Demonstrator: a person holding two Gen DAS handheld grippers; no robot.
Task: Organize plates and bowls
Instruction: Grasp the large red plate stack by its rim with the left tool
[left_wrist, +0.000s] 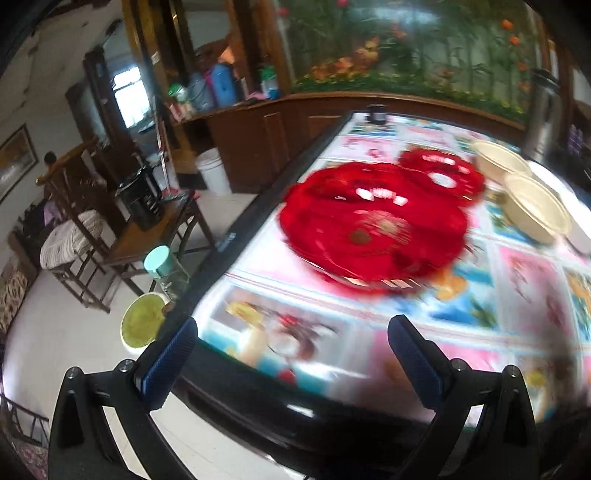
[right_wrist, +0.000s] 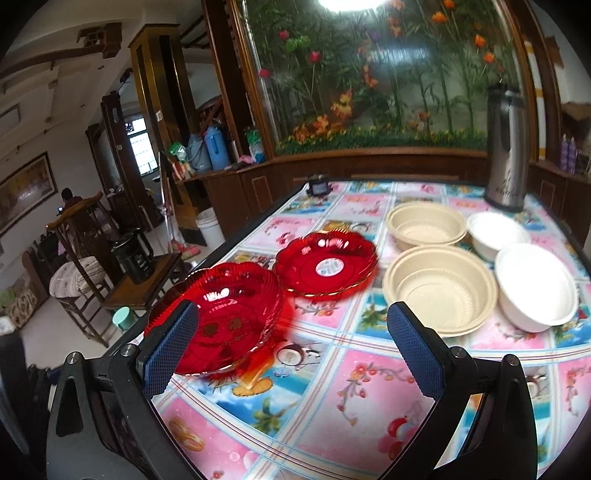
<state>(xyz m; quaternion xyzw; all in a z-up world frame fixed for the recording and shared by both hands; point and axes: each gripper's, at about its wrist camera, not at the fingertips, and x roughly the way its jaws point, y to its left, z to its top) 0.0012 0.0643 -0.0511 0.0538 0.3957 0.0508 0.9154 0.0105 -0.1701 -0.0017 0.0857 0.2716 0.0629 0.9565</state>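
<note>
We note both tools spread wide and holding nothing: the left tool and the right tool hover above the near edge of the table. The near red plate lies by the table's left edge, the far red plate just beyond it. To the right sit two beige bowls and two white bowls, side by side. The left view is motion-blurred.
</note>
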